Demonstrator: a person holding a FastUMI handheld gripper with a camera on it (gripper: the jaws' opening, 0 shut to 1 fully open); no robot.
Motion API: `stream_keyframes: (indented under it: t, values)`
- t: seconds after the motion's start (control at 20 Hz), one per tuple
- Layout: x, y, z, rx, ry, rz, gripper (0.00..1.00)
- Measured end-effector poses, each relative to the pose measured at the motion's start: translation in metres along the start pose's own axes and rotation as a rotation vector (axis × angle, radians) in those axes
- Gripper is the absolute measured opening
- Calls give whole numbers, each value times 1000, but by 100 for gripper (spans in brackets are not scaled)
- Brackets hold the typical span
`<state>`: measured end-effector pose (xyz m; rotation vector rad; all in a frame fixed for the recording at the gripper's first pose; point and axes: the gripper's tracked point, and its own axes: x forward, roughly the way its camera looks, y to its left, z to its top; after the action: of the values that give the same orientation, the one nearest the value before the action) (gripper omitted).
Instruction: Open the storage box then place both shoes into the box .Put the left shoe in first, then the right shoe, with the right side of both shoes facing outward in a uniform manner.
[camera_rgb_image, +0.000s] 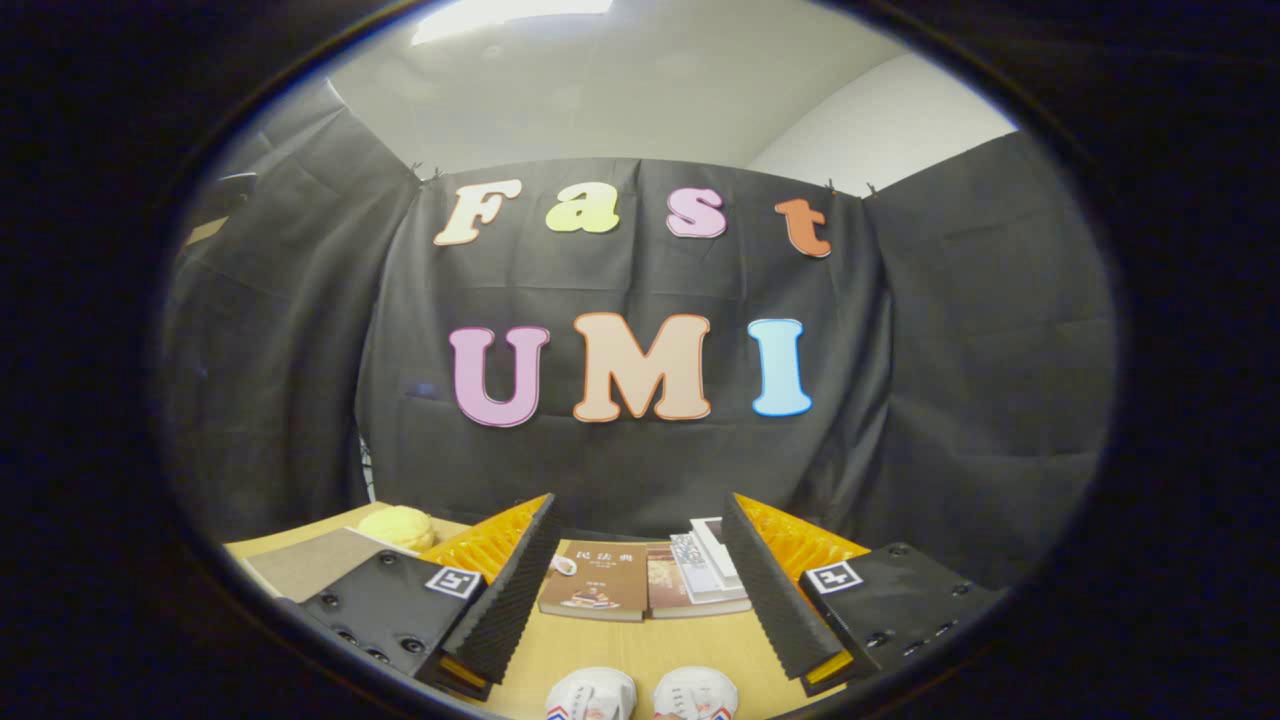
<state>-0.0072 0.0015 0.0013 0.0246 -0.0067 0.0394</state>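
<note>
Over the bench: gripper (640, 590) held above the wooden bench (650, 650), looking toward the black cloth wall (640, 470) at the back.
Fingers: spread wide apart, nothing between the pads; left finger (505, 600) and right finger (775, 600) splay outward with bare bench showing in the gap.
Shoes: two white shoe toes side by side at the near end of the bench, below the gap between the fingers; left-hand toe (592, 693), right-hand toe (695, 693), close together, each with a red and blue mark on the toe; only the toes visible, the rest cut off.
Which shoe is left or right: cannot tell.
Storage box: cannot tell where it stands.
Books: brown book (597, 580) lying flat beyond the fingers, a second brown book (672, 590) touching its right side, near the cloth wall.
Pale stack: light-coloured flat items (712, 565) stacked just right of the books, partly hidden by the right finger.
Yellow object: rounded, bun-like thing (398, 527) at the far left of the bench, beyond the left finger.
Grey sheet: flat grey board (310, 565) lying just in front of the yellow object.
</note>
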Motion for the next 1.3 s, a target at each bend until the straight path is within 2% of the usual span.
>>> stream_keyframes:
  t: [0.4, 0.55, 0.7, 0.85, 1.05, 1.3]
  values:
    - [-9, 37, -38, 319, 147, 171, 100]
    - [-9, 54, -52, 501, 218, 251, 100]
    - [-10, 63, -75, 692, 330, 298, 100]
    - [-14, 73, -95, 820, 422, 342, 100]
    - [-34, 106, -118, 977, 589, 478, 100]
    - [-47, 138, -141, 1170, 740, 588, 100]
